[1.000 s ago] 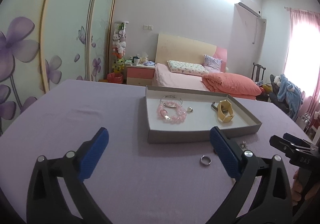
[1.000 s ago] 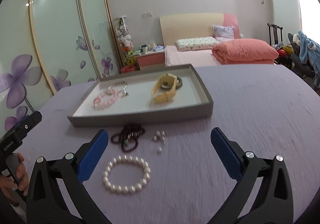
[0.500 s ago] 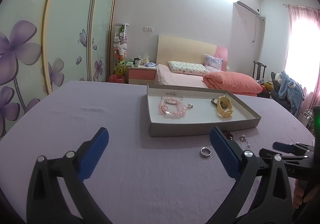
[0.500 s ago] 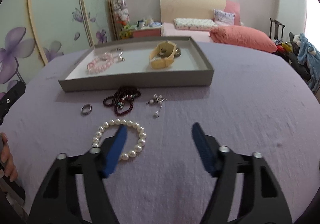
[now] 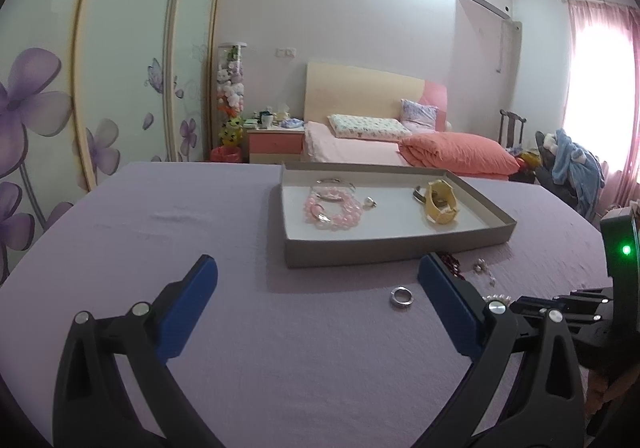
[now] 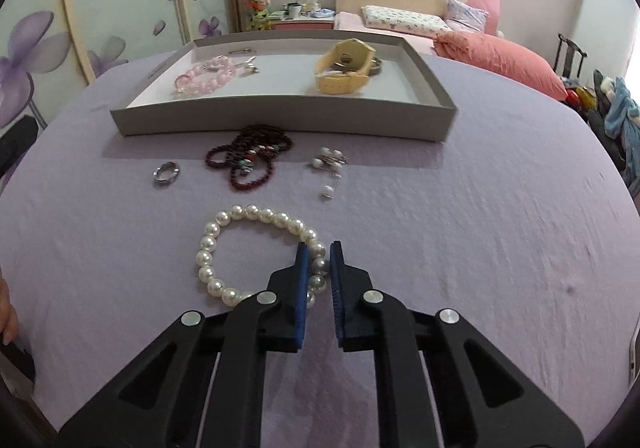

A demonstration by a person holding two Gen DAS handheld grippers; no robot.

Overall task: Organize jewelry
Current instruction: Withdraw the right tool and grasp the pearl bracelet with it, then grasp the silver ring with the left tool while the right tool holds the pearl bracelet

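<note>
We judge the sorting about half done: four or five pieces already lie in the shallow grey tray (image 6: 280,120), and four lie loose on the lilac tabletop (image 6: 480,228). Inside the tray, on its left side, sit a pink bead bracelet (image 6: 206,77), a thin silver bangle (image 5: 334,184) behind it and a small silver piece (image 5: 370,202) just beside it; on the right side a yellow wristwatch (image 6: 346,68) lies on its side, with a dark metal band (image 5: 418,194) touching it, too small for us to name. The tray has no dividers that we can see. Out on the tabletop, just in front of the tray's near wall, lie a dark red bead strand (image 6: 248,160) in a loose heap, a silver ring (image 6: 166,172) to its left, and a little cluster of pearl earrings (image 6: 330,164) to its right. Nearer to us lies the pearl bracelet (image 6: 240,248), flat on the cloth. Our right hand-held gripper (image 6: 318,268) has just been closing and now pinches the bracelet's right side, a pearl showing between the blue pads. Our left hand-held gripper (image 5: 316,304) stands spread wide with nothing between its pads, low over the tabletop near the ring. What is left, as we read it, is to lift the pearl bracelet into the tray, then the other three.
</note>
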